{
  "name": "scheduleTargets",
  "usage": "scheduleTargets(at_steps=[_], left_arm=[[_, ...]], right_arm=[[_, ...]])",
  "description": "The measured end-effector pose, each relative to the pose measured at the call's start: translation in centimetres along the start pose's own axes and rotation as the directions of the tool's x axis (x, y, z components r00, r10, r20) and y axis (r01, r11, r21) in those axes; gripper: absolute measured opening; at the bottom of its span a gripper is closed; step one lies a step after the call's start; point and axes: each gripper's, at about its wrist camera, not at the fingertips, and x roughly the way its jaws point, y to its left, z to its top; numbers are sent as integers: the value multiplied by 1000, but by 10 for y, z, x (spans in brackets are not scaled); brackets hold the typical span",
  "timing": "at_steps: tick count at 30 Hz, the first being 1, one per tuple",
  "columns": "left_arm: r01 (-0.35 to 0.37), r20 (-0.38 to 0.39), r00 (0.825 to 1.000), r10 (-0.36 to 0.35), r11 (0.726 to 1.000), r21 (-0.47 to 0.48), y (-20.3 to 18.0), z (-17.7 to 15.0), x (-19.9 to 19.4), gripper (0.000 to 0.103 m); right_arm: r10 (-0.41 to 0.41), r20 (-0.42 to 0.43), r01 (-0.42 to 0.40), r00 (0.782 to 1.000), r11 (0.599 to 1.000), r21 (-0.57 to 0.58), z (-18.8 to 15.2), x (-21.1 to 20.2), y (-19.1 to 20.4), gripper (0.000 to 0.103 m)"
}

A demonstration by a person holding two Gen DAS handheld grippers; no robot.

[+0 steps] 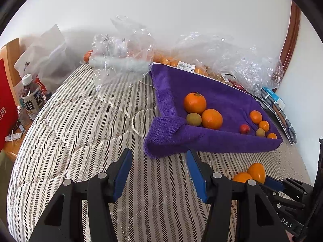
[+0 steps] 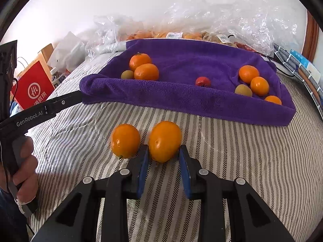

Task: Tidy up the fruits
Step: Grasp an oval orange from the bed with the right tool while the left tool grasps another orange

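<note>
Presently, on striped bed quilt [image 2: 232,161], in front of purple towel tray [image 2: 181,100] already holding sorted fruit. Right gripper [image 2: 164,157] clamped on oval orange fruit [image 2: 164,141], pads low on its sides, near the base. Risk: smooth, rounded skin; likely to squirt forward out of the pads on lifting. Second orange fruit [image 2: 125,140] just beside; liable to be nudged and rolled across the quilt. Right gripper pitched steeply down. Left gripper [image 1: 158,159] apart, empty, held above the quilt, angled down, near the tray's front corner.
</note>
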Motion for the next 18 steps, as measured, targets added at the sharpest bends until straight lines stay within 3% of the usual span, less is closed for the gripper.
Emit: scheduleTargets(at_steps=[4, 7, 8, 9, 15, 18], left_arm=[[96, -17, 995, -95, 994, 44, -13, -2, -1, 54], [220, -50, 975, -217, 973, 67, -33, -5, -4, 54], [244, -61, 969, -240, 968, 61, -39, -7, -4, 54], [268, -77, 962, -263, 962, 60, -47, -9, -3, 54], [261, -146, 959, -242, 956, 134, -91, -23, 7, 54], [245, -174, 960, -219, 959, 145, -100, -26, 15, 53]], right_arm=[[-8, 22, 6, 1000, 999, 53, -3, -15, -21, 29], [-35, 40, 32, 999, 997, 72, -6, -31, -39, 27], [-46, 45, 42, 998, 996, 75, -6, -35, -44, 19], [-52, 50, 48, 997, 996, 81, -8, -41, -50, 18], [-66, 55, 60, 996, 993, 104, -20, -49, -82, 17], [-27, 50, 20, 998, 991, 129, -22, -49, -92, 18]])
